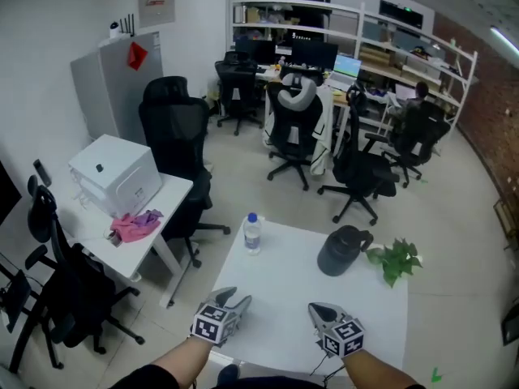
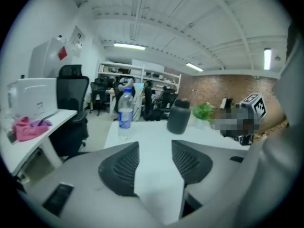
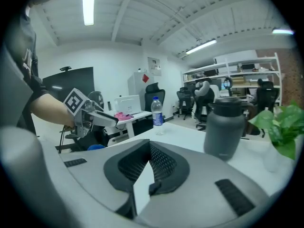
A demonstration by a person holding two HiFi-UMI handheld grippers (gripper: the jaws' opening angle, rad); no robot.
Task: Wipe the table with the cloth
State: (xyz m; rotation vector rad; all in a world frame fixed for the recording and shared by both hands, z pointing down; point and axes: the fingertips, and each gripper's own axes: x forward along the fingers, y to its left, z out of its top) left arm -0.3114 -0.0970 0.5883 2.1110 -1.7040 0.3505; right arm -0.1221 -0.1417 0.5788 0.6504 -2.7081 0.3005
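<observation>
Wiping is not yet getting under way: the pink cloth (image 1: 135,225) is lying on the neighbouring tabletop (image 1: 168,194) at the frame's left, beside a white box (image 1: 113,173), well apart from both claws. The left claw (image 1: 233,301) is hovering with jaws apart and empty; the right claw (image 1: 323,310) is holding its jaws together on nothing. Fetching the cloth and all the wiping are remaining. The white tabletop (image 1: 284,294) at lower centre is carrying a water bottle (image 1: 252,233), a dark jug (image 1: 344,251) and a small plant (image 1: 395,259). Black office chairs (image 1: 174,128) and shelving (image 1: 405,31) are filling the room behind.
</observation>
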